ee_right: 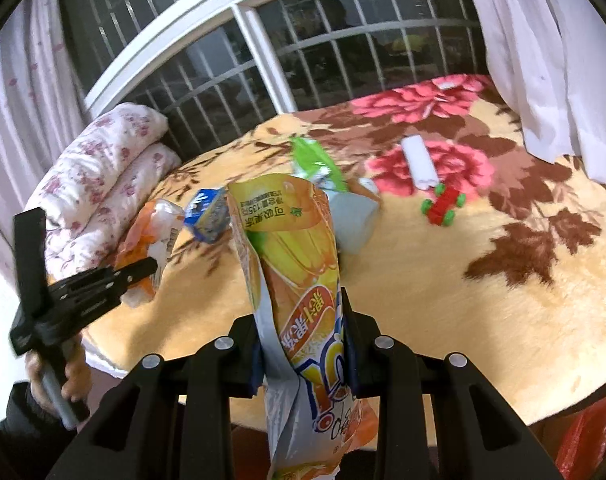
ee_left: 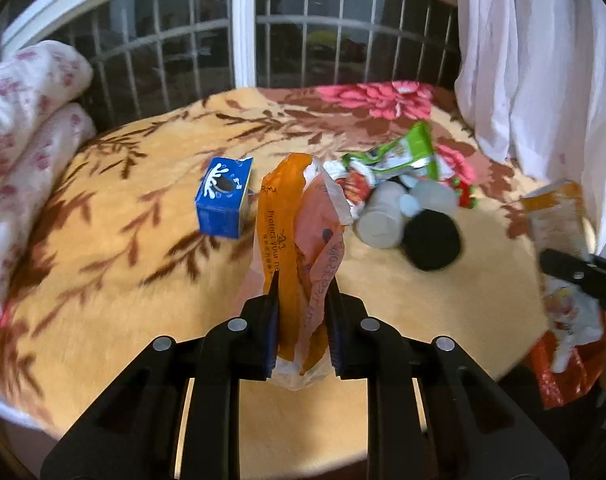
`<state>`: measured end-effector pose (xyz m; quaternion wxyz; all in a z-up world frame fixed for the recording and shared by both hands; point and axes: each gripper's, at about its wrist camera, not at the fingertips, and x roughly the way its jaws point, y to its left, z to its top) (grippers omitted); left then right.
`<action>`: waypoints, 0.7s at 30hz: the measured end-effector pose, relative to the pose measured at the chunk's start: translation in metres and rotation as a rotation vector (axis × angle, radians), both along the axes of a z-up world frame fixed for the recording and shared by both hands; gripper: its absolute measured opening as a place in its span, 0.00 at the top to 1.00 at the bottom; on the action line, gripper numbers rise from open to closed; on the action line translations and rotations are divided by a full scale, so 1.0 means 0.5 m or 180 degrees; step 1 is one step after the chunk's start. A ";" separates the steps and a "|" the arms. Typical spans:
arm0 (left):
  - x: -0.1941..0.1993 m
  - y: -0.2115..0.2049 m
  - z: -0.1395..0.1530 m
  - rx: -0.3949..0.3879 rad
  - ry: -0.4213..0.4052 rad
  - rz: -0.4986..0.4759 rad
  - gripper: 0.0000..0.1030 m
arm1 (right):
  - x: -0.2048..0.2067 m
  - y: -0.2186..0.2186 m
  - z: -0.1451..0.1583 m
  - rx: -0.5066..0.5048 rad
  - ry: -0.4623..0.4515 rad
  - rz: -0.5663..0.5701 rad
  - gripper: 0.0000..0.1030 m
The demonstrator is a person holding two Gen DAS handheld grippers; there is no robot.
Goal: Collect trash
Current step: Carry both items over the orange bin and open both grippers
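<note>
We see two hand-held grippers over a bed covered by a yellow floral blanket (ee_left: 143,208). The left gripper (ee_left: 303,292) pinches an orange plastic wrapper (ee_left: 299,216) between its fingers; the wrapper stands upright, its long axis running away from the camera and up, its crumpled top toward the window. Printed down its orange face we read "Protect your", with the rest hidden behind a finger.

The right gripper (ee_right: 303,312) is clamped on a yellow-orange jelly drink pouch (ee_right: 291,248), also upright, long axis vertical, top end pointing up and away. Its label carries Chinese characters and the figure "135", printed upside down near the top.

On the blanket behind the wrapper a small blue Oreo box (ee_left: 223,200) stands upright. To its right lies a heap: a green-and-white snack bag (ee_left: 399,152), a white paper cup (ee_left: 383,216) on its side with its mouth toward us, and a black round lid (ee_left: 433,240) beside it. In the right wrist view a red-and-green toy car (ee_right: 443,204) sits farther right, near a white roll (ee_right: 419,164). Folded floral bedding (ee_right: 99,176) rests at the left by the barred window (ee_left: 207,52).
</note>
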<state>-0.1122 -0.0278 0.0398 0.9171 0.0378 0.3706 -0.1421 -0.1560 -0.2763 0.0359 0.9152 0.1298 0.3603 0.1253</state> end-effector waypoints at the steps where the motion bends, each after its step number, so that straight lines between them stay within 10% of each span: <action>1: -0.028 -0.003 0.006 -0.0005 -0.0022 0.0011 0.82 | -0.011 0.007 0.003 0.0015 -0.0011 0.0033 0.71; 21: -0.302 -0.010 -0.213 0.0403 0.0494 -0.0156 0.82 | -0.226 0.139 -0.146 -0.0252 0.0421 0.0516 0.71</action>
